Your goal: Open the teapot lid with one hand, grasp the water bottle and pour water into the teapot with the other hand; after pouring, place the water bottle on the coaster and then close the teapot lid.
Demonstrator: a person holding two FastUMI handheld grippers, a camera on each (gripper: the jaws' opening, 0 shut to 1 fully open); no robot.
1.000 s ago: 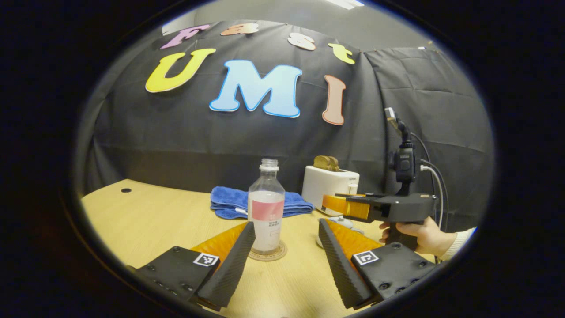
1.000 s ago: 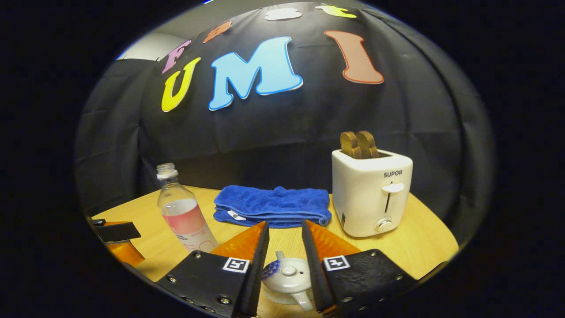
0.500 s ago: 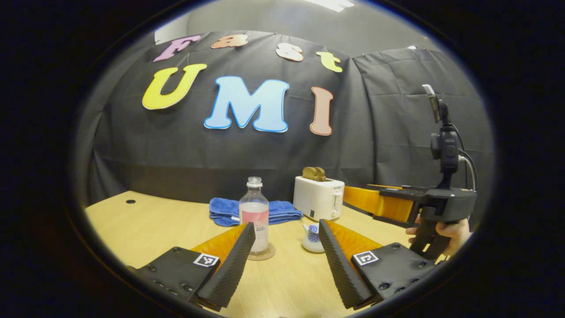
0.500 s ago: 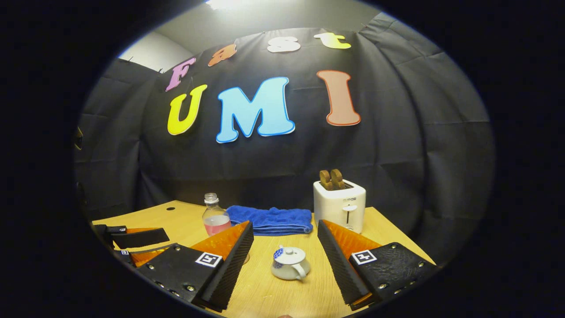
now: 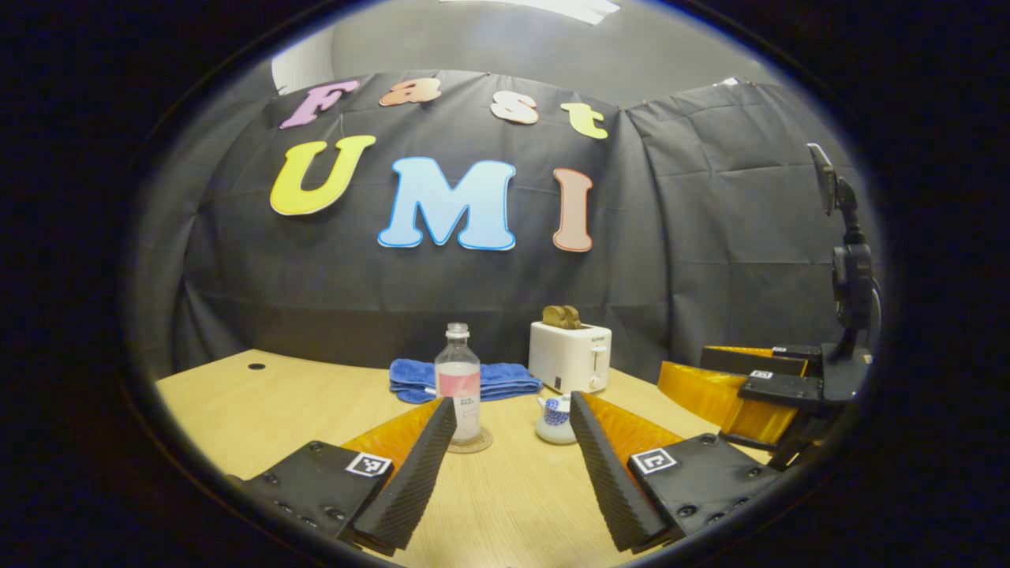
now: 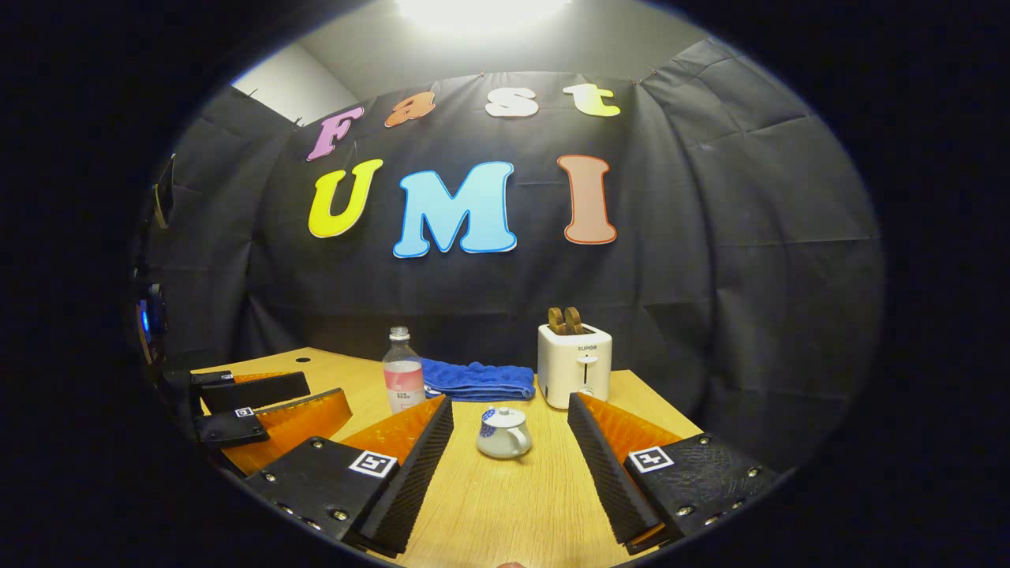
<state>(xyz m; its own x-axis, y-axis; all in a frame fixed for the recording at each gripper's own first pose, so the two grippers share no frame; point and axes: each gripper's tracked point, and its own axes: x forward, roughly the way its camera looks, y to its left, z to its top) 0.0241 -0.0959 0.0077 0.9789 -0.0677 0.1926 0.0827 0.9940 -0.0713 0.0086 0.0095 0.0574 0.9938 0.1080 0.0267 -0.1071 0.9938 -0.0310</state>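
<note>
Wooden table [image 6: 513, 505], white toaster [image 6: 574, 375] far right, folded blue towel [image 6: 477, 379] far centre, water bottle [image 5: 458, 394] upright on its coaster [image 5: 469, 442], lidded teapot [image 6: 503, 432] just right of it, left gripper [image 5: 513, 465] and right gripper [image 6: 511, 465] near, both spread wide, holding nothing

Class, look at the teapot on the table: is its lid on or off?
On. The teapot wears its lid, knob up, seated on the rim; both grippers stand open, apart from it.

Both views low, facing wall; share teapot [image 5: 555, 420].
</note>
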